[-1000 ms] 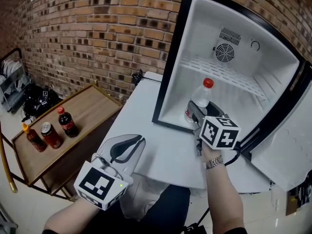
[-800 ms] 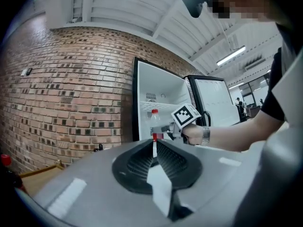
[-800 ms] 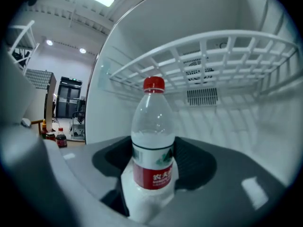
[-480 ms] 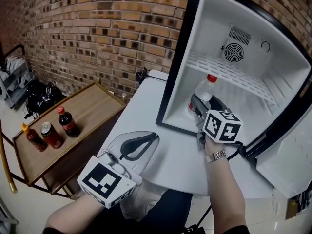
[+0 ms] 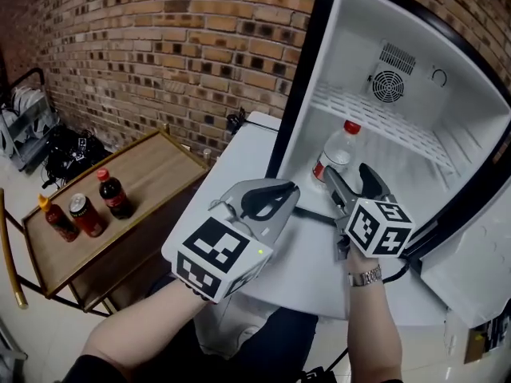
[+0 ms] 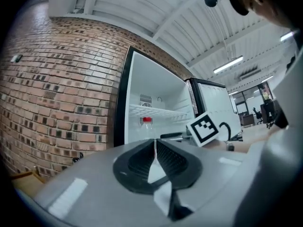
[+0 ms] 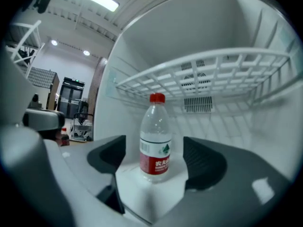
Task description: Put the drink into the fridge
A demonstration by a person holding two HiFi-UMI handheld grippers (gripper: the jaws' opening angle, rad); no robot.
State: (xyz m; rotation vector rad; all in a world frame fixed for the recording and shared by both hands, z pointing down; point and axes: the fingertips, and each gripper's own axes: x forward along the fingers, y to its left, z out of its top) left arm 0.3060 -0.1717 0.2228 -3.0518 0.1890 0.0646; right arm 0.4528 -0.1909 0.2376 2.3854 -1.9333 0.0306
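Now right gripper (image 5: pixel 349 175) fingers just opened wide, clear of upright red-capped water bottle (image 7: pixel 155 136) in fridge (image 5: pixel 471 118); left gripper (image 6: pixel 154 144) fingers closed, empty.

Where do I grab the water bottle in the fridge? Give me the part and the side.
Grip the bottle around its straight body at the red label, coming in level through the open front of the fridge. It stands upright, and the wire shelf over its cap blocks a reach from above.

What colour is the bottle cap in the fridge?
Red: the clear plastic bottle's cap, clearest in right gripper view.
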